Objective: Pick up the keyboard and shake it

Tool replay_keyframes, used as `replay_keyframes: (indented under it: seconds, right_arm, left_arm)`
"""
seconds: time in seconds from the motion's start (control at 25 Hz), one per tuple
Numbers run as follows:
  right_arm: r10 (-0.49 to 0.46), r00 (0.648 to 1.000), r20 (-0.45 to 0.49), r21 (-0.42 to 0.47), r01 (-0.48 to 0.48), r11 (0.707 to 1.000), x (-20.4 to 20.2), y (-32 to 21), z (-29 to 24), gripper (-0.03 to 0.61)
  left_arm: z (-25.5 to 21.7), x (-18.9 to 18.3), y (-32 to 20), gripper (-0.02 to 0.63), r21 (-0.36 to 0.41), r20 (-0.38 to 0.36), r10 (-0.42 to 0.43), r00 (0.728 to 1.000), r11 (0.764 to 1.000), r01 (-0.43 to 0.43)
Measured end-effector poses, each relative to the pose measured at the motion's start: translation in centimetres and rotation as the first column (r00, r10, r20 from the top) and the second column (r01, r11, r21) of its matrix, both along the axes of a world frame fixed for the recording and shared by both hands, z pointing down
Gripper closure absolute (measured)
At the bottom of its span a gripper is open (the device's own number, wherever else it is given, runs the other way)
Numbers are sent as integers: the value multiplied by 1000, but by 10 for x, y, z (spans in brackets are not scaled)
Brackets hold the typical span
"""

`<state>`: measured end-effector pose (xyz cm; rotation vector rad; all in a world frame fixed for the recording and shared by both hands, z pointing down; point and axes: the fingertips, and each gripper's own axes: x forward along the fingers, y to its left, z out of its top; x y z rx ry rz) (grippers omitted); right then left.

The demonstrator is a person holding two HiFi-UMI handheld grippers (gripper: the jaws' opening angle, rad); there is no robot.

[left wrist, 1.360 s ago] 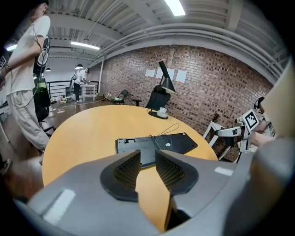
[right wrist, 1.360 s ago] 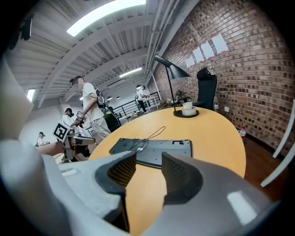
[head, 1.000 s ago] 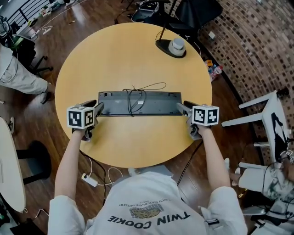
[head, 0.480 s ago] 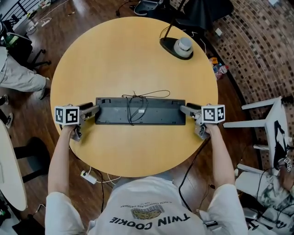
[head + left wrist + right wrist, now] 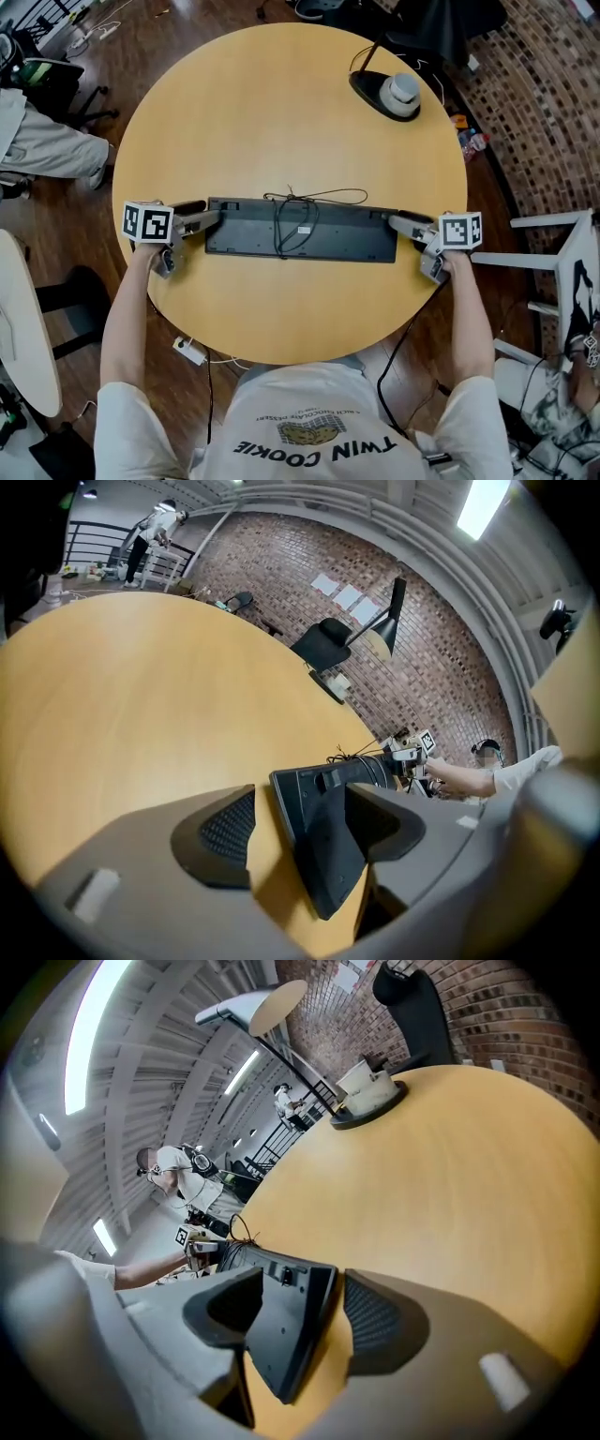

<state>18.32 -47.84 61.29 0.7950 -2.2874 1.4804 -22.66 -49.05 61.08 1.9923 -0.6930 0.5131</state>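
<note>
The keyboard (image 5: pixel 347 246) lies keys-down on the table (image 5: pixel 281 122), keys hidden; its label (image 5: pixel 302 230) is too small to read. At ten o'clock a person (image 5: pixel 47 150) is cut off.

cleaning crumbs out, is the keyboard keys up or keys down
Keys down: the keyboard lies on the table, showing a smooth back with a small label and no keys.
</note>
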Motion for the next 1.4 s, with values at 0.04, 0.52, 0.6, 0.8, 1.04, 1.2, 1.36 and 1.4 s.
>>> replay_keyframes:
  seconds: [0.04, 0.52, 0.6, 0.8, 1.04, 1.2, 1.36, 1.4]
  right_arm:
    - [-12, 1000, 20, -5, 12, 1000, -4, -1, 0, 319]
    - [-11, 993, -114, -79, 2, 997, -8, -6, 6, 319]
    - [-3, 986, -165, -96, -13, 995, -8, -8, 8, 319]
    - [-3, 943, -334, -96, -31, 995, -12, -11, 16, 319]
    - [57, 912, -405, -90, -102, 991, -9, -10, 19, 328]
    - [91, 911, -403, -59, -125, 990, -7, -9, 17, 334]
    - [116, 904, -410, 17, -120, 993, -7, -9, 5, 337]
    - [123, 902, -413, 38, -117, 992, -7, -8, 1, 337]
  left_arm:
    - [-1, 1, -1, 301, -4, -11, -5, 1000, 1000, 5]
    - [2, 18, -8, 298, -7, 44, 48, 998, 999, -47]
    - [4, 18, -9, 307, -13, 75, 47, 996, 999, -46]
    - [8, 14, -11, 362, -14, 131, 10, 991, 1000, -9]
    - [11, 14, -14, 376, -32, 168, -46, 985, 998, 52]
    - [8, 14, -11, 377, 9, 196, -69, 978, 998, 68]
    - [-5, 13, -8, 377, 84, 212, -93, 973, 994, 76]
    - [-9, 12, -8, 377, 113, 219, -99, 971, 991, 76]
